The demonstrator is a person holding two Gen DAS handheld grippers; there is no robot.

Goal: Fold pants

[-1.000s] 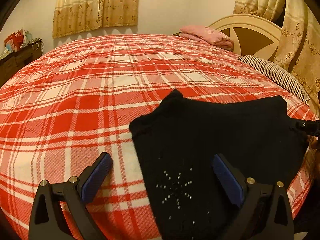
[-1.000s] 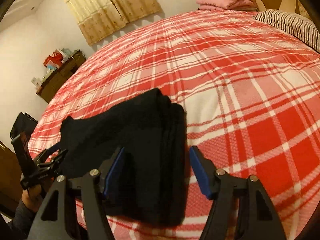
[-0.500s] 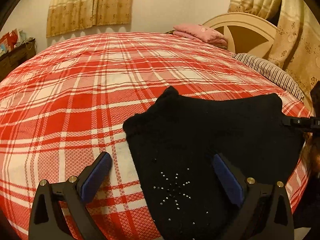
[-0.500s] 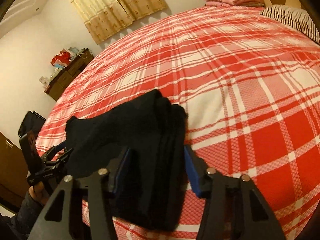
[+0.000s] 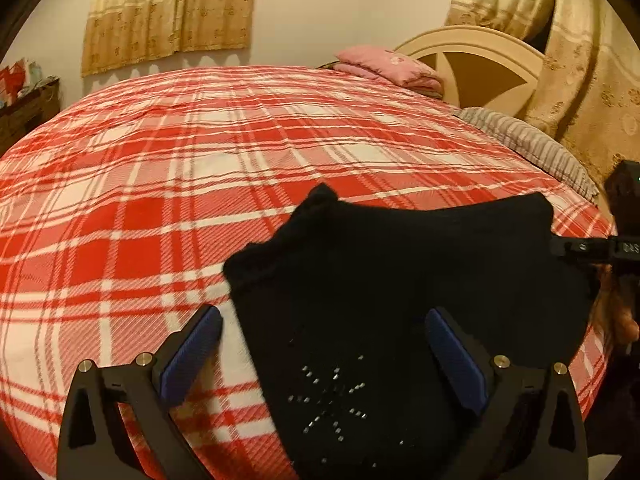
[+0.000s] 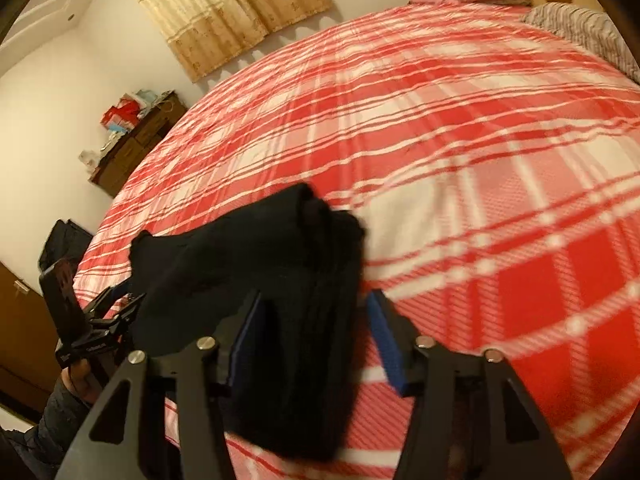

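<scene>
Right claw (image 6: 316,336) has pinched in and is opening again round the folded black knit pants (image 6: 280,292), pads not pressing. Left claw (image 5: 324,344) stays spread, empty, over the studded end; fold looks near finished on the red plaid bed (image 5: 160,184)

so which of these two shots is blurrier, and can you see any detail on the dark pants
Right wrist view is blurrier: the plaid bedspread smears. Left wrist view is sharper; warm, dim light leaves the black pants nearly featureless, only the stud pattern showing. Both bulge from fisheye distortion.

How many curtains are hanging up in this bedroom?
2. One curtain hangs on the far wall behind the bed. Another curtain hangs at the right, by the headboard. More may hang out of view.
</scene>
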